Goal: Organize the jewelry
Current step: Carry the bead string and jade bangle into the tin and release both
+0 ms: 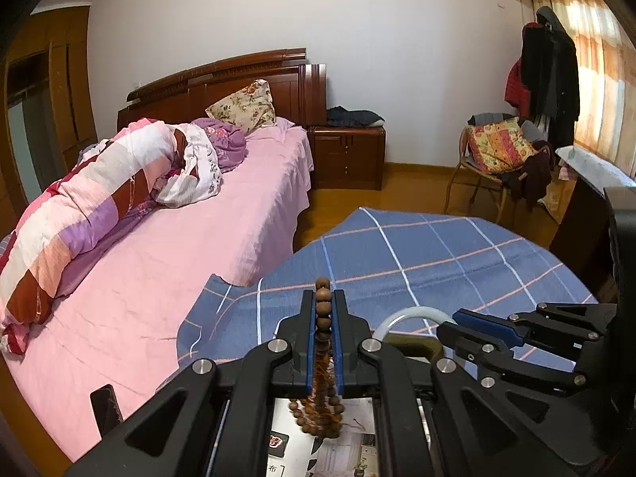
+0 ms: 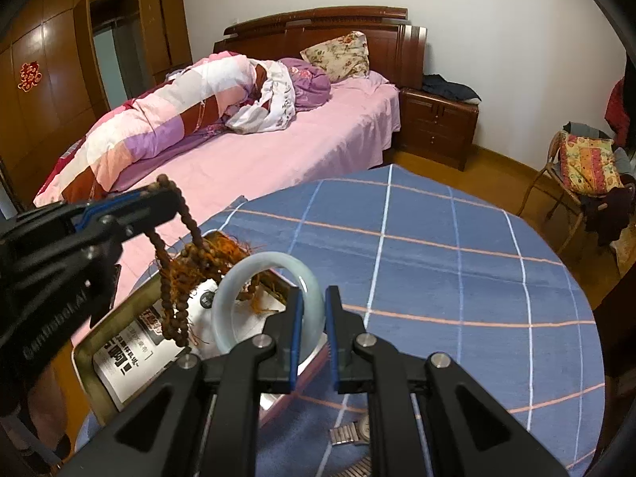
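On the left side of my right wrist view, my left gripper [image 2: 159,198] has its two fingers pressed together on a string of brown wooden beads [image 2: 187,214]. I see the strand looped over the fingertips, and the rest hangs down in a tangled bunch with orange threads above an open box [image 2: 85,361]. This box has dull olive walls and a printed paper with black characters lies inside it. In the left wrist view the same beads [image 1: 322,310] stand in a short column between the blue pads [image 1: 338,342], and the bunch hangs below them over the printed paper.

Going to the right, I hold a pale green bangle [image 2: 274,266] with my right gripper [image 2: 312,342]. The bangle stands upright, its lower rim is between the blue pads, and the left pad touches it; the right one seems a little apart, so I cannot tell how firm the pinch is. The bangle is just above the right wall of the box.

Further right and lower, a metal wristwatch [image 2: 351,431] lies flat on the blue checked cloth [image 2: 457,262] that covers the table, partly hidden behind my right gripper. Behind the table stands a bed with a pink sheet [image 2: 286,151].
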